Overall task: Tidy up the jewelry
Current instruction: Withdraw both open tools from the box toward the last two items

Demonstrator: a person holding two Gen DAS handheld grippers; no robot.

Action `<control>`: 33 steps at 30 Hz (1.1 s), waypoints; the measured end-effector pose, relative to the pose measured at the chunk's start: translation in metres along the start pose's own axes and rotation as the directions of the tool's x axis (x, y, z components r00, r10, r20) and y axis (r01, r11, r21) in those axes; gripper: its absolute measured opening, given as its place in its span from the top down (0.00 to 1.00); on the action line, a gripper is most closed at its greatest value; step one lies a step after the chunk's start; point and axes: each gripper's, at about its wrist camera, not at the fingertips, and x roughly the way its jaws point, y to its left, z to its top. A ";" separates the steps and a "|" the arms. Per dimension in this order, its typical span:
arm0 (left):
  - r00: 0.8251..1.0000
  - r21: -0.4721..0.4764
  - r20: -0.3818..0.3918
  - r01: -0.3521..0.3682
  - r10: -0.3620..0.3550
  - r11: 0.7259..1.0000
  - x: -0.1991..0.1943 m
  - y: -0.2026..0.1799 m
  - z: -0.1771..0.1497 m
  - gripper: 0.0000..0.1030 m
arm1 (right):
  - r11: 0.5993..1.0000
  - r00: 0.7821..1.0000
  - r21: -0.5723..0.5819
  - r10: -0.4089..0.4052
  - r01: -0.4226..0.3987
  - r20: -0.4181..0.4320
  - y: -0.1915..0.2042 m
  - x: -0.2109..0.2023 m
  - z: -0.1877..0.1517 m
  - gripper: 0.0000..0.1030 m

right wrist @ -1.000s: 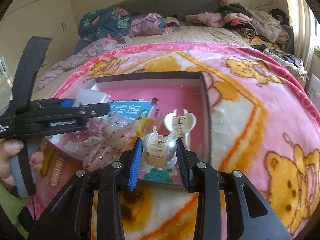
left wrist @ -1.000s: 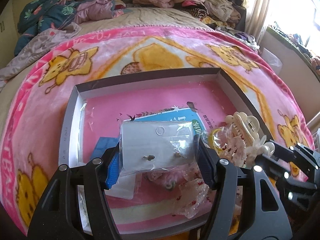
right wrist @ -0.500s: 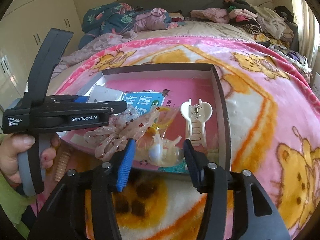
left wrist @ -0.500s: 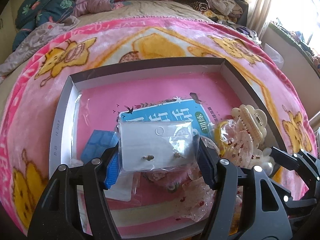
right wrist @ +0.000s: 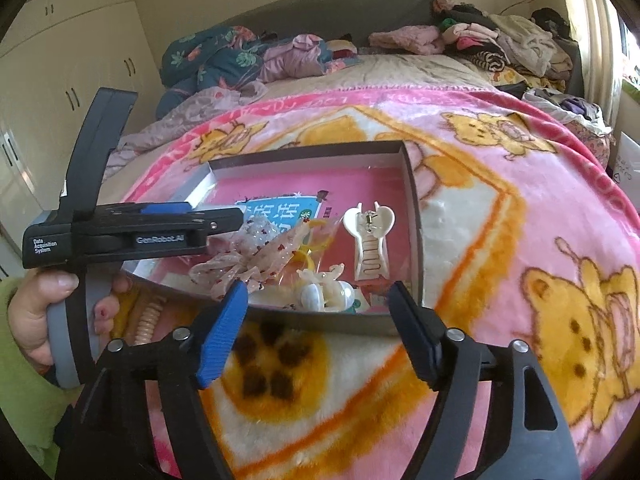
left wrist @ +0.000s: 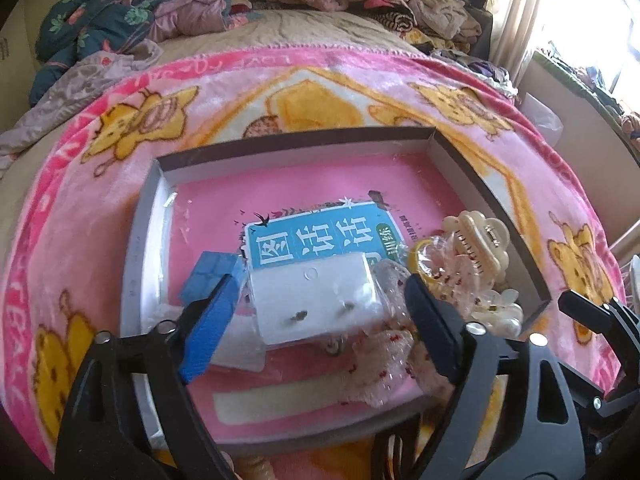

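Note:
A shallow grey box (left wrist: 296, 140) with a pink book as its floor lies on the blanket. My left gripper (left wrist: 320, 284) hovers over it with its jaws opening. A bagged white earring card (left wrist: 316, 304) lies in the box between the blue pads (left wrist: 208, 328), and neither pad touches it. My right gripper (right wrist: 318, 288) sits at the box's near wall (right wrist: 320, 322), its jaws also opening. A pearl hair claw (right wrist: 326, 296) rests inside the box just beyond its tips, free of the pads. A hand (right wrist: 28, 304) holds the left gripper (right wrist: 132, 232) over the box.
Also in the box are a cream hair claw (right wrist: 370, 240), a bagged spotted bow (right wrist: 256, 264), a small blue box (left wrist: 212, 272) and a yellow ring (left wrist: 418, 250). A coiled hair tie (right wrist: 146, 320) lies on the blanket. Clothes are piled at the far end of the bed.
Both grippers opened. The left let the earring card drop flat into the box. The right released the pearl claw into the box and drew back a little.

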 end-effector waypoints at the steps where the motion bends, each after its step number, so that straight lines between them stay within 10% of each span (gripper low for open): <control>1: 1.000 -0.003 0.010 -0.002 0.002 1.000 -0.006 0.000 -0.001 0.19 | 1.000 1.000 0.004 0.000 0.000 0.009 0.000 -0.005 -0.001 0.25; 33: 0.993 -0.113 0.077 -0.084 0.093 0.990 -0.095 0.057 -0.083 0.12 | 0.991 0.996 -0.100 0.085 -0.087 -0.018 0.078 -0.036 -0.040 0.21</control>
